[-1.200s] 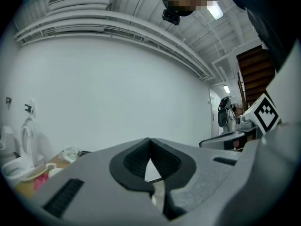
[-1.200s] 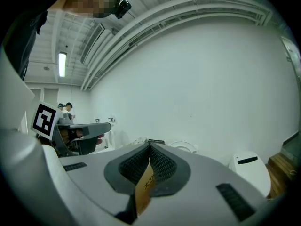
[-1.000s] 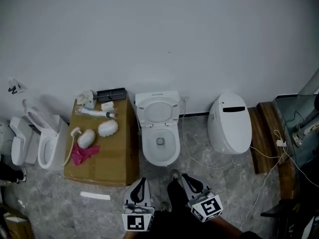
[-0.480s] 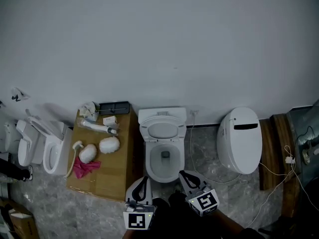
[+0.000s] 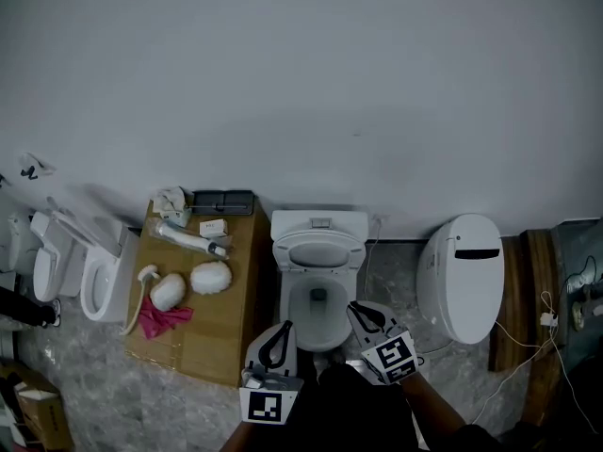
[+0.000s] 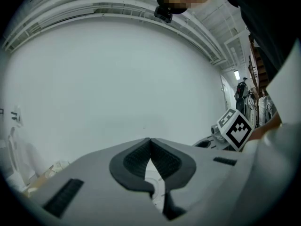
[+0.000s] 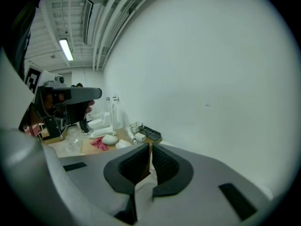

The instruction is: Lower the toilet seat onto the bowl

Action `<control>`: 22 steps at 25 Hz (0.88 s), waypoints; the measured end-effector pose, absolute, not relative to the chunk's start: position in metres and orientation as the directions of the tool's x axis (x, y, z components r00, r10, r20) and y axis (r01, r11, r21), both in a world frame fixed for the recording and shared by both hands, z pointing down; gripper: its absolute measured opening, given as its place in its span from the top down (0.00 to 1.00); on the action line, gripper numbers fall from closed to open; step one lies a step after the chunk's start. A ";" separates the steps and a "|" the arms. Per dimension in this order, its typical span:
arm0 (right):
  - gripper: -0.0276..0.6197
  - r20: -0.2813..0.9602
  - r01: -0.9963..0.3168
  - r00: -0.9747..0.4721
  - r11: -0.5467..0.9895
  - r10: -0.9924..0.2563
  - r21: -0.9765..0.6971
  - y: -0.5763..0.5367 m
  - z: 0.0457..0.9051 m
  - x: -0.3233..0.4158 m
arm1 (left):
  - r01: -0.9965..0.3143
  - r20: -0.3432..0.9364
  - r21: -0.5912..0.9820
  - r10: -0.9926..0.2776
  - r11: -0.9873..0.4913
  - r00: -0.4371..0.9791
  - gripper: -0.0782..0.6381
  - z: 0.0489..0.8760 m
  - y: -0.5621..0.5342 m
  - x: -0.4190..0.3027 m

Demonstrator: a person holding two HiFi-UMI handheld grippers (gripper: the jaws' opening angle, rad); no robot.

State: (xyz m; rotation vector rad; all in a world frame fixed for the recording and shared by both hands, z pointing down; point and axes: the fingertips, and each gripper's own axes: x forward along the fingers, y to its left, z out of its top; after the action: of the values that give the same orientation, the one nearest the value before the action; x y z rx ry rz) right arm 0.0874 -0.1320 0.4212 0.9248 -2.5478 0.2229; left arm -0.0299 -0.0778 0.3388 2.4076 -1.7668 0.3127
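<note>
A white toilet point(image 5: 318, 222) stands against the wall with its seat point(image 5: 318, 253) raised against the tank and its bowl point(image 5: 318, 305) uncovered. My left gripper point(image 5: 284, 330) is shut and holds nothing, just left of the bowl's front rim. My right gripper point(image 5: 352, 308) is also shut on nothing, over the bowl's right front edge. In the left gripper view the jaws of the left gripper point(image 6: 150, 140) meet tip to tip and the wall fills the view. In the right gripper view the right gripper point(image 7: 150, 145) has its pads together.
A cardboard box point(image 5: 215, 330) left of the toilet carries white parts, a pink cloth point(image 5: 160, 316) and a black tray point(image 5: 222, 201). Another toilet point(image 5: 97, 273) stands far left, and a closed smart toilet point(image 5: 466, 276) right. Cables point(image 5: 546, 320) and a wooden bench point(image 5: 513, 299) lie at right.
The toilet has come closer as I walked up to it. Both grippers have moved forward from the floor in front up to the bowl's front rim, jaws staying shut.
</note>
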 end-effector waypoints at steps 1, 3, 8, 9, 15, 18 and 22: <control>0.91 0.460 -0.631 -0.690 0.776 -0.560 -0.002 -0.140 0.425 0.082 | -0.951 0.247 -0.009 -0.922 -0.309 0.297 0.88 0.339 -0.087 -0.033; 0.91 0.505 -0.610 -0.682 0.792 -0.529 0.007 -0.155 0.435 0.074 | -0.946 0.247 -0.002 -0.916 -0.325 0.315 0.88 0.339 -0.104 -0.038; 0.84 0.606 -0.556 -0.637 0.828 -0.476 0.066 -0.207 0.471 0.053 | -0.939 0.277 0.017 -0.900 -0.345 0.336 0.88 0.349 -0.148 -0.055; 0.84 0.623 -0.552 -0.618 0.829 -0.480 0.091 -0.219 0.480 0.051 | -0.939 0.283 0.024 -0.898 -0.344 0.336 0.88 0.352 -0.155 -0.059; 0.83 0.731 -0.513 -0.498 0.838 -0.467 0.187 -0.282 0.541 0.042 | -0.939 0.318 0.060 -0.885 -0.339 0.340 0.88 0.370 -0.183 -0.082; 0.81 0.779 -0.484 -0.444 0.850 -0.443 0.208 -0.310 0.573 0.040 | -0.942 0.329 0.058 -0.885 -0.330 0.330 0.88 0.376 -0.195 -0.091; 0.79 0.827 -0.434 -0.379 0.869 -0.415 0.238 -0.335 0.606 0.039 | -0.943 0.345 0.075 -0.878 -0.325 0.331 0.88 0.382 -0.207 -0.099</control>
State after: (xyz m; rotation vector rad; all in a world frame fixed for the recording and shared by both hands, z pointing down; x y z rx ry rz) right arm 0.0389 -0.3352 0.6055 0.6194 -2.0118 0.0225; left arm -0.0994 -0.2074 0.3815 2.3357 -1.6413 0.3527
